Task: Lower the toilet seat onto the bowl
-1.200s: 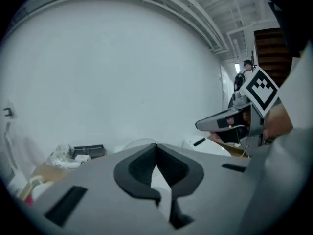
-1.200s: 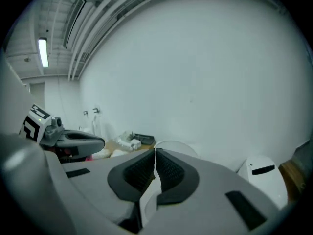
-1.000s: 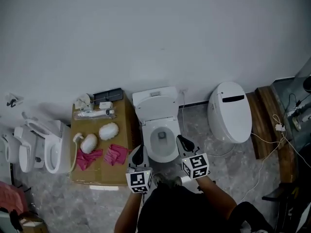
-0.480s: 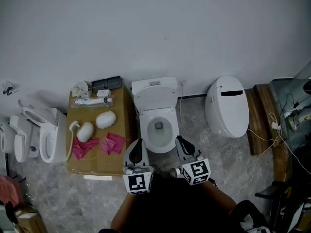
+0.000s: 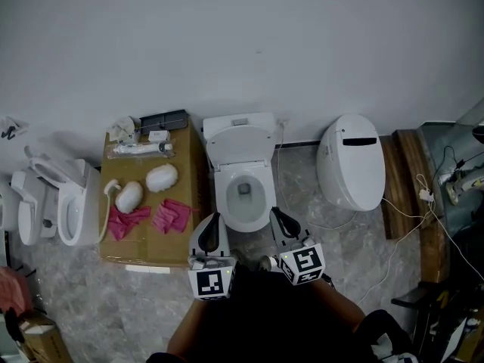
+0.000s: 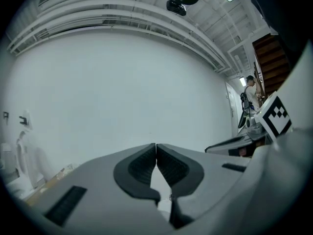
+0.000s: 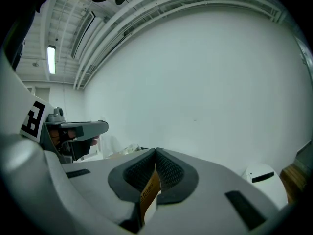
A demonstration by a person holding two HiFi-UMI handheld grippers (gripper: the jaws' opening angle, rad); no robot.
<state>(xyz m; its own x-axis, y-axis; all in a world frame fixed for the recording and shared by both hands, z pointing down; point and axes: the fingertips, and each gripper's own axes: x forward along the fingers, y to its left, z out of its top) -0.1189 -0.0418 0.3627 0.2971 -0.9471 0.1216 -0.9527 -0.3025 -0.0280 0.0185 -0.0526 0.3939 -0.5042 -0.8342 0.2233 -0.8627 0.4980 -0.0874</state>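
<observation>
- Your left gripper [image 5: 211, 229] is pinched fully closed, nothing between its jaws.
- Your right gripper [image 5: 282, 221] is closed too; a tan strip [image 7: 147, 192] pokes out below its pads.
- The toilet [image 5: 224, 195] stands at 12 o'clock, near both grippers and untouched. Its toilet seat [image 5: 240, 144] looks tipped up against the tank.

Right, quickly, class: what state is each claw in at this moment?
Left claw: closed, holding nothing.
Right claw: closed on a thin tan printed strip.
</observation>
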